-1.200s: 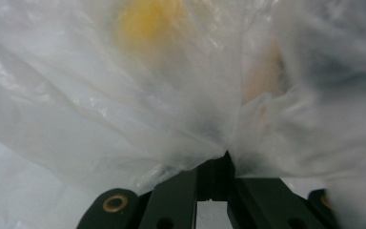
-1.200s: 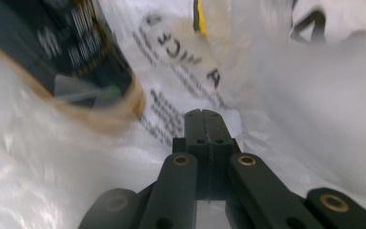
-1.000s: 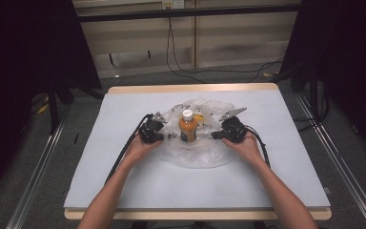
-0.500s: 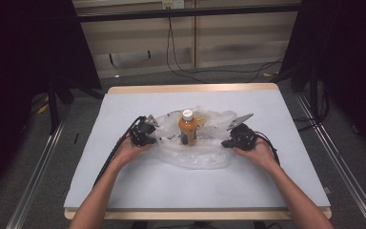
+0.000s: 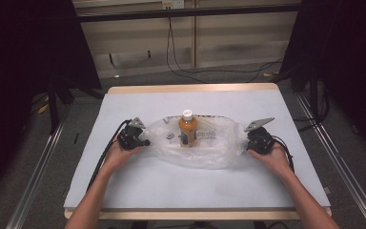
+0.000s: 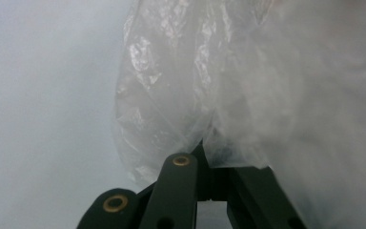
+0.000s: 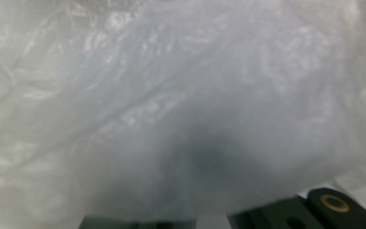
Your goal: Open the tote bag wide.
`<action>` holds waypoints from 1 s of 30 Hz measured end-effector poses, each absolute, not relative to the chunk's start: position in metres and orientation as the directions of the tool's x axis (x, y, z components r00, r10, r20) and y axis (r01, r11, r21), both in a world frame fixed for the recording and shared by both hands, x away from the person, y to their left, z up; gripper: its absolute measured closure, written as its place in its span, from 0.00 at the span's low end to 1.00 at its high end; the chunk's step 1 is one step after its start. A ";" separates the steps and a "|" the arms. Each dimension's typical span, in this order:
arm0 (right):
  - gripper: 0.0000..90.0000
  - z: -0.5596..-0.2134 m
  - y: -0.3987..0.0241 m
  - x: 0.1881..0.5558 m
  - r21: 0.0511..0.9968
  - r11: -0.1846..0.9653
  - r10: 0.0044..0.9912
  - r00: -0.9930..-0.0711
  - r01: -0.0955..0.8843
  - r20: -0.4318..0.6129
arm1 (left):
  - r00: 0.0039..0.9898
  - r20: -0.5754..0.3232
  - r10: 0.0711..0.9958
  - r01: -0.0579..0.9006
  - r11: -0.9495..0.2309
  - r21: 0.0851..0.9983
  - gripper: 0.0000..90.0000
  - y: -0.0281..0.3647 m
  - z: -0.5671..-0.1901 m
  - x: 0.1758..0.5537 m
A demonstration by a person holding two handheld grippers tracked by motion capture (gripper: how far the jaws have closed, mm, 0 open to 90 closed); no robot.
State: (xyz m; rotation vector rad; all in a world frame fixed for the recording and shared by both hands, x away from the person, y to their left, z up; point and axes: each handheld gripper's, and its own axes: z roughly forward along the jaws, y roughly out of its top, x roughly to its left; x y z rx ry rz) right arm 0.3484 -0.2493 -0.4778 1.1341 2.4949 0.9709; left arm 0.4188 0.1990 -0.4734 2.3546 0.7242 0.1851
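Observation:
A clear plastic bag lies stretched wide across the white table top. An orange bottle with a white cap stands upright at the bag's middle; I cannot tell whether it is inside the bag. My left gripper is shut on the bag's left edge. In the left gripper view the black jaws pinch the crinkled film at their tips. My right gripper is shut on the bag's right edge. In the right gripper view the plastic drapes blurred over the jaws.
The table's wooden back edge is well beyond the bag. Cables trail from both grippers toward the front. Dark stands and floor cables surround the table.
Both hands have moved apart, left hand leftward and right hand rightward, pulling the crumpled bag out wide and flat. The bottle has stayed upright in the middle.

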 end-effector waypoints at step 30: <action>1.00 -0.398 -0.264 0.299 0.884 0.240 0.708 -0.695 0.400 0.122 | 0.886 -0.099 0.453 0.272 -0.335 0.902 1.00 0.207 -0.390 0.367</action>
